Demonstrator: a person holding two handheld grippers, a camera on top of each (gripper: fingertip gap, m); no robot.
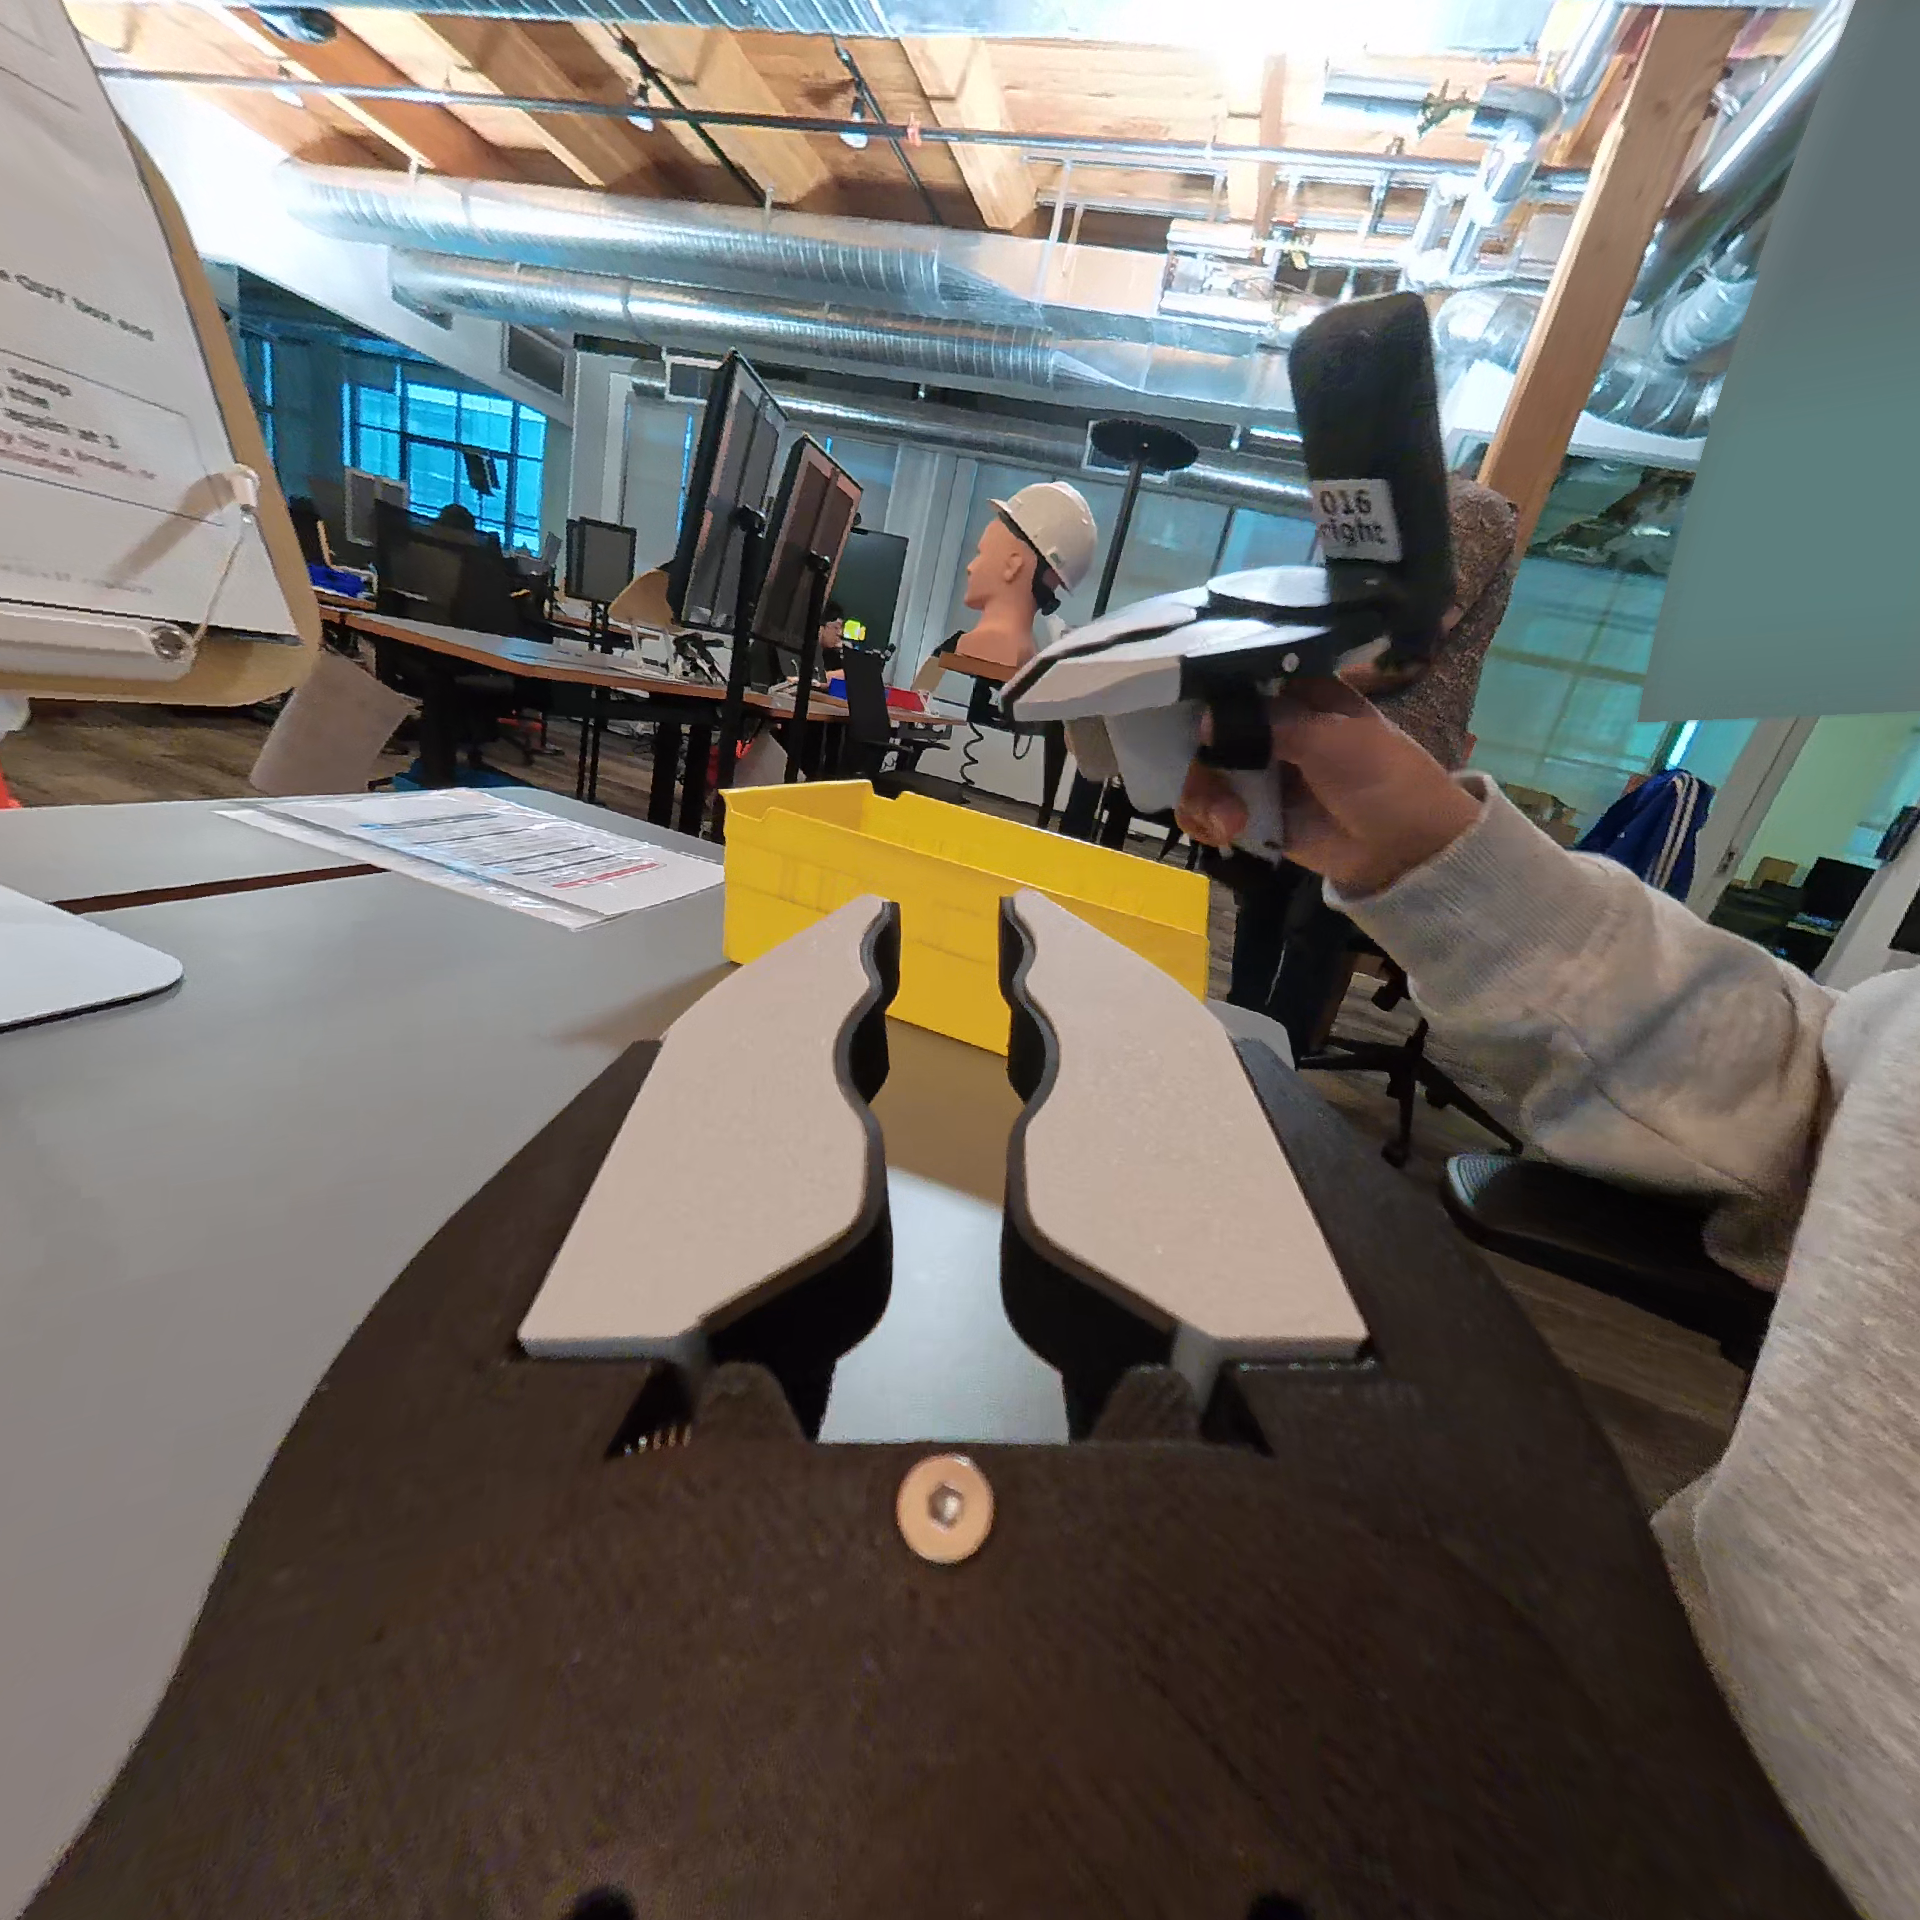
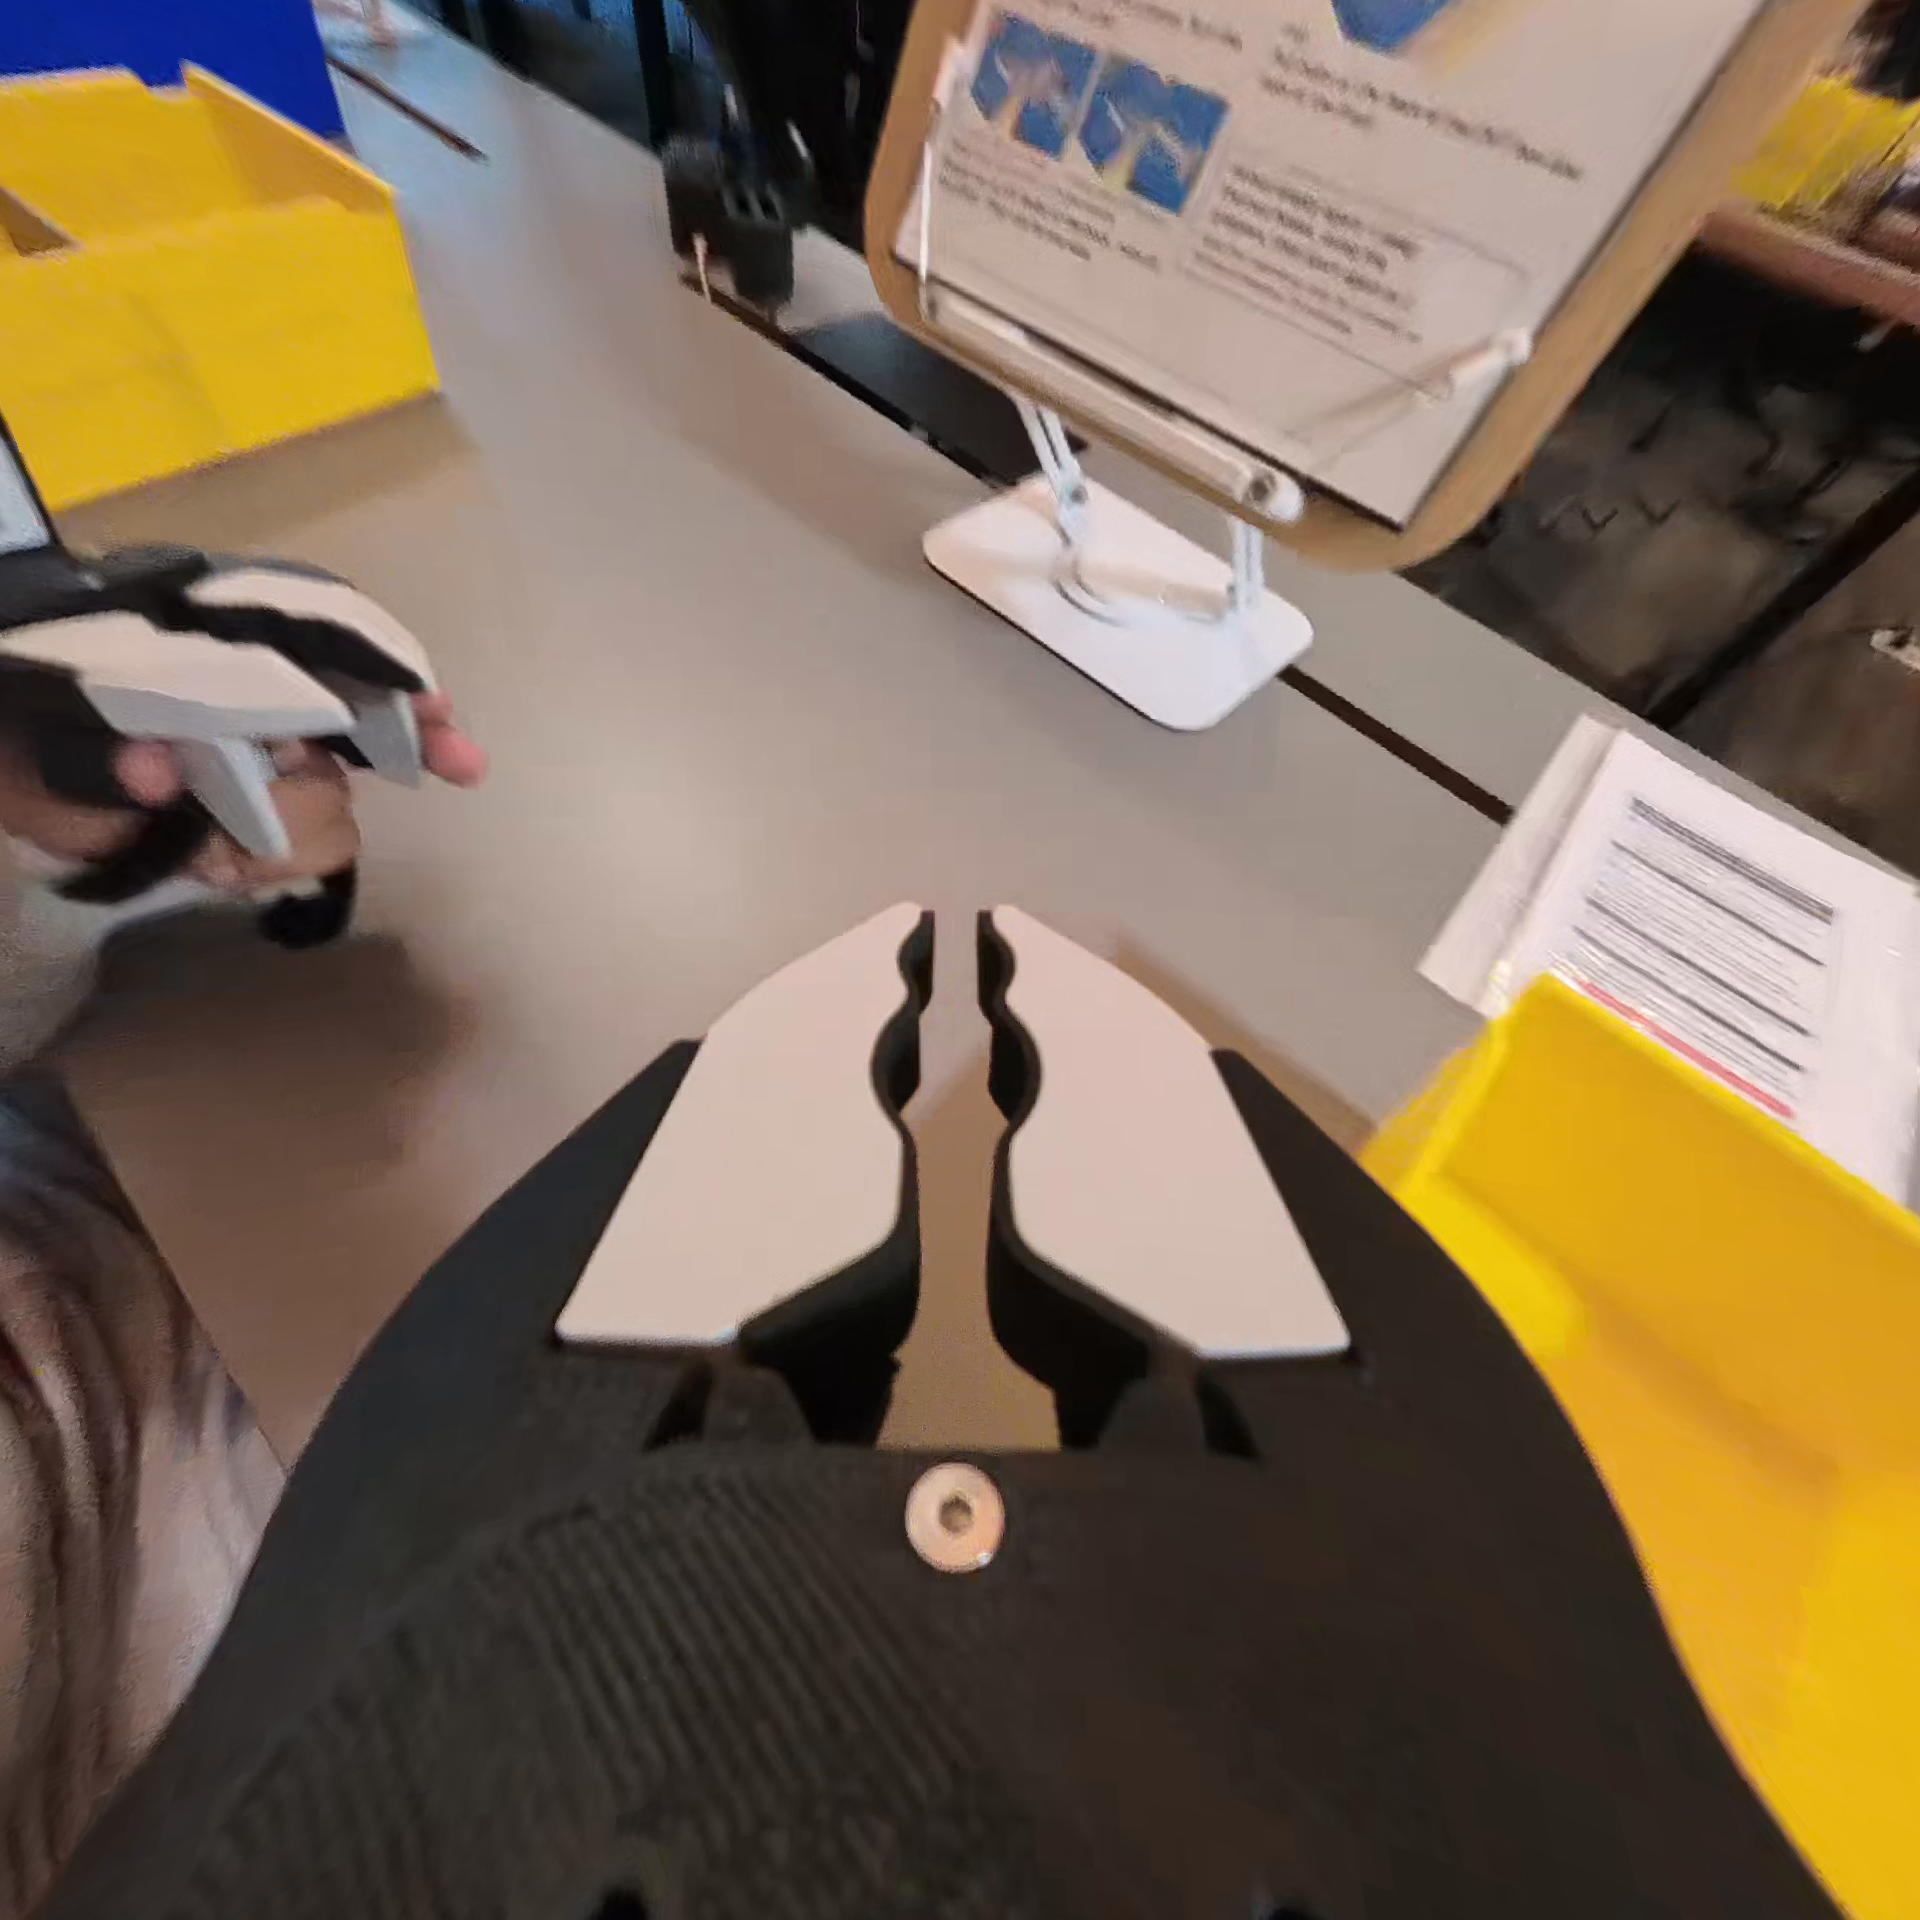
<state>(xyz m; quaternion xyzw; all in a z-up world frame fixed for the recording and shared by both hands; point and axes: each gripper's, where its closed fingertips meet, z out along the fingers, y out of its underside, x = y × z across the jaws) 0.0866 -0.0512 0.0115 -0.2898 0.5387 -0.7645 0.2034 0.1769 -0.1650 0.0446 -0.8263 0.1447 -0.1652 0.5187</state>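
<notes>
Right now, both tongs carry nothing.

- L gripper [image 1: 948, 935]: low over the grey table [image 1: 312, 1091], jaws apart w/ a clear medium gap, only tabletop showing between them. Nose points at the yellow bin [image 1: 831, 862], which sits just ahead near the table's edge; not touching.
- R gripper [image 2: 954, 935]: held up in the air by the right hand [image 1: 1340, 790], well above the table, tilted down toward it. Jaws narrow, a thin slit, nothing in it. Its view is motion-blurred. The same bin is prob. the one just beside it at lower right.
- Second yellow bin [image 2: 208, 291] at far left of the table, well apart from both.
- Also on the table: white doc stand [image 2: 1143, 623] w/ printed pages propped on it, and a laminated sheet [image 2: 1714, 935] lying flat behind the nearer bin.

Handling, my guess only: the bin looks like moulded plastic, so light, stiff and smooth, apt to slide on the tabletop. Its thin upright wall or top rim is the obvious bite point for jaws this size.
</notes>
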